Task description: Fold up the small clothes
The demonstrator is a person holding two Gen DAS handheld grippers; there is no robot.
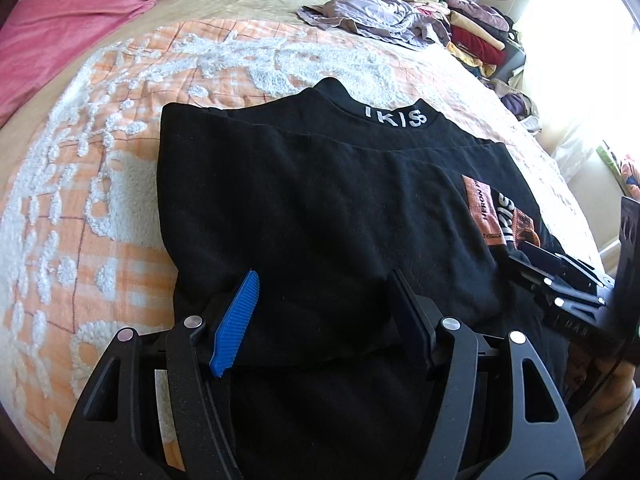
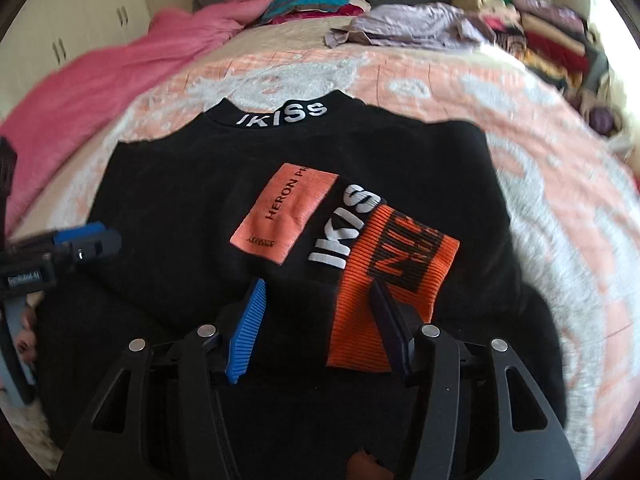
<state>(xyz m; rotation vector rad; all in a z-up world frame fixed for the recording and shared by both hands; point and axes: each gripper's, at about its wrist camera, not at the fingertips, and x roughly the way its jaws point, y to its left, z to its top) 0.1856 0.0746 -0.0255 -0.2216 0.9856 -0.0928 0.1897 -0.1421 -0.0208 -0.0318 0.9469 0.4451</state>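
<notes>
A black top with "IKISS" in white on its collar lies on the bed, its sides folded inward. In the right wrist view the black top shows a salmon patch and an orange ribbed panel. My left gripper is open, low over the top's near left part, with flat black cloth between its jaws. My right gripper is open over the near edge by the orange panel, and the pads do not press on it. Each gripper shows in the other's view: right gripper, left gripper.
The bed has an orange-and-white tufted bedspread. A pink blanket lies at the far left. A crumpled lilac garment and a pile of folded clothes sit at the far right, by a bright window. A pale wardrobe stands beyond.
</notes>
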